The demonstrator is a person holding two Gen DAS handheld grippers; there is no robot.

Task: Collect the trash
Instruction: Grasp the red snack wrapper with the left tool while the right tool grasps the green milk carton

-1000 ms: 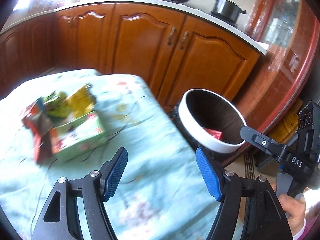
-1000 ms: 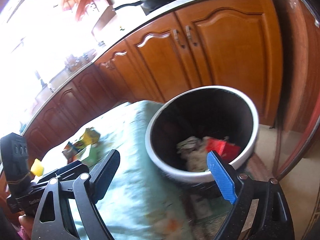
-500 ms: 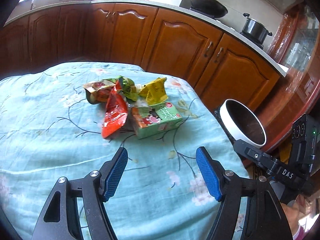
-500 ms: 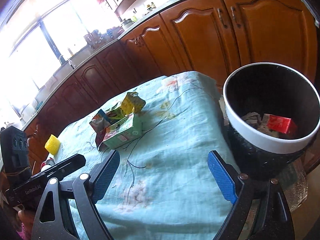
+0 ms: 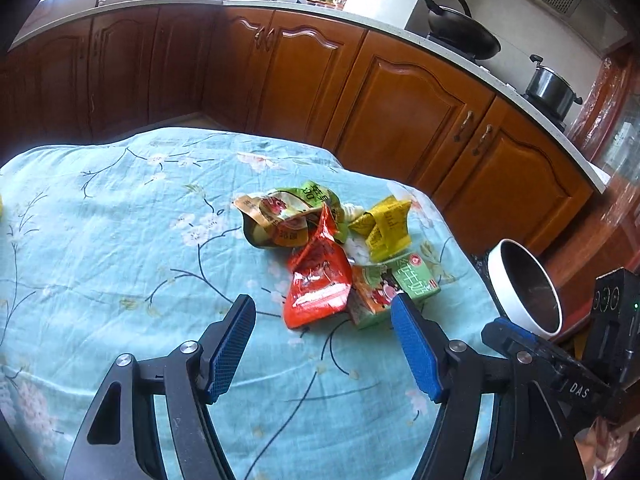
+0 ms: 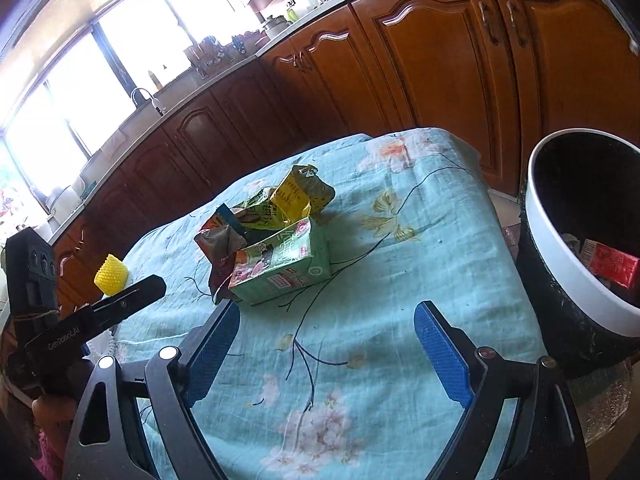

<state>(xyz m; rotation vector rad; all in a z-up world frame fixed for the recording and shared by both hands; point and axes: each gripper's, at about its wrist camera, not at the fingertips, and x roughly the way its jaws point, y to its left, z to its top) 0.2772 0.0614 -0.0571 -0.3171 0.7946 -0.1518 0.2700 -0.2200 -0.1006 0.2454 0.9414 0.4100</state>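
A pile of trash lies on the light blue floral tablecloth (image 5: 120, 248): a red wrapper (image 5: 318, 280), a green carton (image 5: 394, 286), a yellow carton (image 5: 386, 226) and a brown-green snack bag (image 5: 280, 216). My left gripper (image 5: 322, 346) is open and empty, just short of the red wrapper. My right gripper (image 6: 328, 348) is open and empty, in front of the green carton (image 6: 280, 266). The white-rimmed black bin (image 6: 576, 240) stands off the table's right edge with trash inside; it also shows in the left wrist view (image 5: 524, 292).
A yellow ribbed cup (image 6: 111, 279) stands on the table's far left. Wooden kitchen cabinets (image 5: 380, 100) run behind the table, with a wok (image 5: 464, 36) and a pot (image 5: 550, 86) on the counter. The table edge drops off beside the bin.
Both grippers have swung away from the bin toward the trash pile on the table, and the pile is now closer and centred. Both stay open and empty.
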